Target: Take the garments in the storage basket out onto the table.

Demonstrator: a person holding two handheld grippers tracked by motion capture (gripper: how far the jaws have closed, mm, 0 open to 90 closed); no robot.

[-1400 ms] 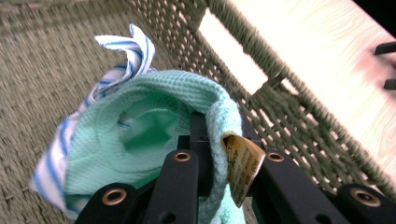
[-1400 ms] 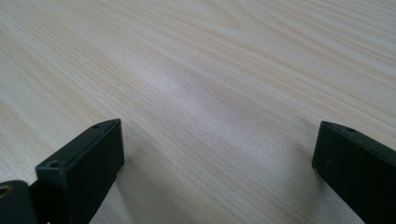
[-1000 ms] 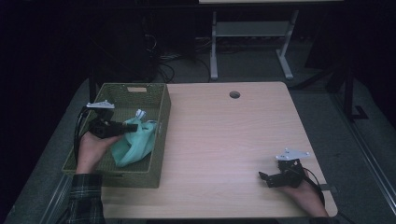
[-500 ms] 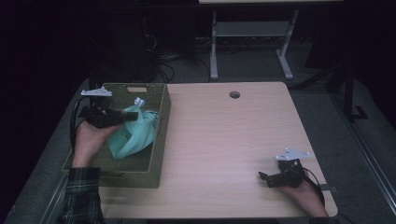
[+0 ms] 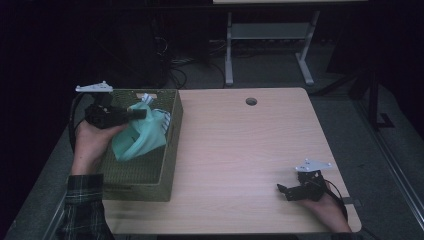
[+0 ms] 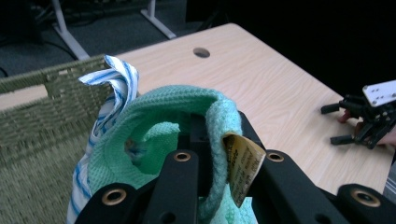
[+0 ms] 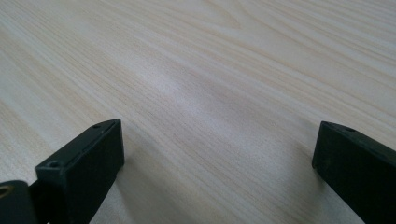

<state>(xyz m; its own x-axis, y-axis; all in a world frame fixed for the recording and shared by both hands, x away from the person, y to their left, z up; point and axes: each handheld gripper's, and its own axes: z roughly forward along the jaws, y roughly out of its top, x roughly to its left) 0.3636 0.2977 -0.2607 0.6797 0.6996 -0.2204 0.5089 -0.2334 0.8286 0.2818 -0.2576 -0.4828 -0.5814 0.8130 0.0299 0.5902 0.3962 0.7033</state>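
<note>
The left tool [image 5: 142, 114] grips a green cloth [image 5: 137, 140] above the basket [image 5: 170, 150]; setting it down remains. The right tool [image 5: 283, 192] rests open on the bench [image 5: 240, 145].

Bare tabletop [image 5: 240, 150] right of basket [image 5: 170, 150]

cloth [image 6: 163, 116]: green knit, soft | basket [image 5: 145, 172]: woven, rough | table [image 5: 240, 150]: pale matt wood

A yellowish tag [image 6: 243, 163] sewn to the green cloth [image 6: 177, 116] carries small dark print, perhaps care instructions, but it is too blurred to read. Nothing else in view bears legible text.
</note>
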